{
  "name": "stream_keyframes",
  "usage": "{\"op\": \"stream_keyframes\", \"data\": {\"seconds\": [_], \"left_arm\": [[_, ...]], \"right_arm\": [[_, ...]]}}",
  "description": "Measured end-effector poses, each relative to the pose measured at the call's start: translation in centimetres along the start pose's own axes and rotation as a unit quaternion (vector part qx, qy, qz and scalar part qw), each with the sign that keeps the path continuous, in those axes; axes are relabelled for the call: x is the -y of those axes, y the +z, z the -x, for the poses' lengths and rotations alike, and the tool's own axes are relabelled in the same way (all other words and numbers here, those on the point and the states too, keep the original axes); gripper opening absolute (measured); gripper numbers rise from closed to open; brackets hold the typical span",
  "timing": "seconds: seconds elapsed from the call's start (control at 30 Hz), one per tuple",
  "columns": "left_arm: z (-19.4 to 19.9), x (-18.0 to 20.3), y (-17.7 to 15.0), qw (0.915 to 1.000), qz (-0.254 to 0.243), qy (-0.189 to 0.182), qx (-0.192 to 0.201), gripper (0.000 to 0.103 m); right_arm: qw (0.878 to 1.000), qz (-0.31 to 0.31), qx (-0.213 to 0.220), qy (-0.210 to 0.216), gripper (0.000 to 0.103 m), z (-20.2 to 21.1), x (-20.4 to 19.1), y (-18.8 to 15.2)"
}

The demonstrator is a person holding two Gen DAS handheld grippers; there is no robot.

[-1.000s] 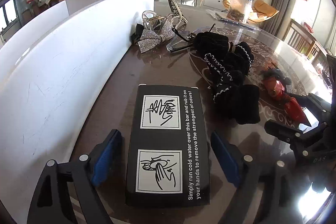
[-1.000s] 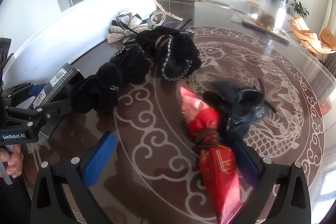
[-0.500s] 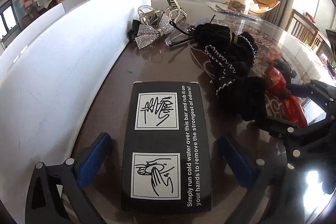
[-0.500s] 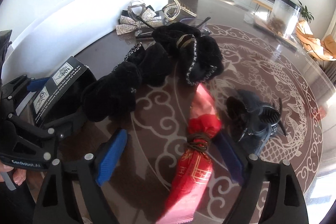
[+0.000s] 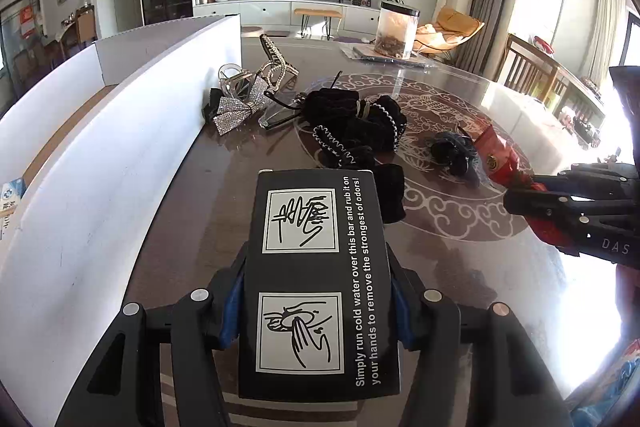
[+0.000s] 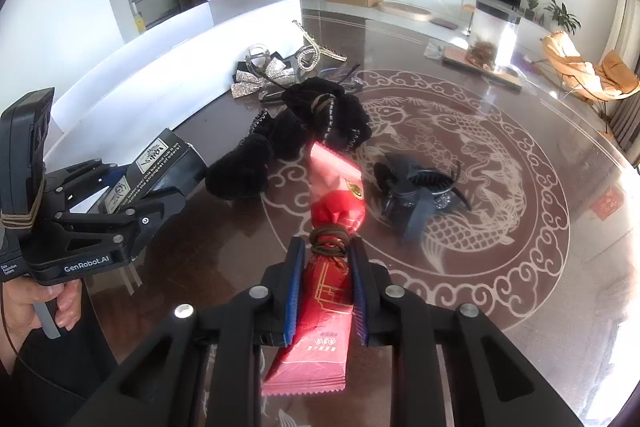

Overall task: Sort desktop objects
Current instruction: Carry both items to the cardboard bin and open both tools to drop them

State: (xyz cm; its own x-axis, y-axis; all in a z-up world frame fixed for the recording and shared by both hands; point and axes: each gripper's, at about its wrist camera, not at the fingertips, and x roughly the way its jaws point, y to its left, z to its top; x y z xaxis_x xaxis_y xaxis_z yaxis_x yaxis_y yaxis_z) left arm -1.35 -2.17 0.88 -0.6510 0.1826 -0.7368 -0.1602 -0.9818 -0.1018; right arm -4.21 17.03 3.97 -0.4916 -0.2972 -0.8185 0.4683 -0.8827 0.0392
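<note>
Both sets of fingers had closed since earlier: left gripper [image 5: 316, 303] was closing on the black box [image 5: 318, 283], right gripper [image 6: 325, 291] clamped the red packet [image 6: 324, 291], beside the black scrunchies [image 6: 280, 147] above the bench [image 6: 500, 307].

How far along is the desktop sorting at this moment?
Early. Done: little shows; only a small carton sits behind the white divider. In hand: the left gripper closing on the black box, the right gripper clamping the red packet. Left: black scrunchies, hair claw, rhinestone bow.
</note>
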Motion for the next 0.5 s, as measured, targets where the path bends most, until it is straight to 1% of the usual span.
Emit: {"op": "stream_keyframes", "data": {"seconds": [0.07, 0.13, 0.23, 0.3, 0.4, 0.5], "left_arm": [[1.8, -0.3, -0.3, 0.9997, 0.02, -0.014, 0.004, 0.058], [3.9, -1.2, 0.1, 0.999, 0.036, -0.022, 0.012, 0.057], [7.5, -4.0, 2.1, 0.9977, 0.056, -0.009, 0.037, 0.057], [9.8, -6.8, 3.6, 0.9956, 0.075, 0.009, 0.056, 0.058], [12.3, -11.4, 5.1, 0.9903, 0.102, 0.06, 0.073, 0.058], [12.3, -16.6, 5.3, 0.9821, 0.15, 0.1, 0.054, 0.058]], "right_arm": [[1.0, 0.005, 0.002, 0.004, 0.023, 0.2, -0.3, 0.5], [1.0, 0.01, 0.016, 0.016, 0.023, 0.7, -1.2, 2.0], [0.998, 0.026, 0.047, 0.044, 0.023, 1.4, -3.6, 6.0], [0.994, 0.041, 0.069, 0.07, 0.023, 1.9, -6.3, 9.2], [0.986, 0.063, 0.099, 0.121, 0.023, 2.3, -11.3, 14.0], [0.977, 0.083, 0.108, 0.167, 0.023, 1.3, -16.8, 17.7]]}}
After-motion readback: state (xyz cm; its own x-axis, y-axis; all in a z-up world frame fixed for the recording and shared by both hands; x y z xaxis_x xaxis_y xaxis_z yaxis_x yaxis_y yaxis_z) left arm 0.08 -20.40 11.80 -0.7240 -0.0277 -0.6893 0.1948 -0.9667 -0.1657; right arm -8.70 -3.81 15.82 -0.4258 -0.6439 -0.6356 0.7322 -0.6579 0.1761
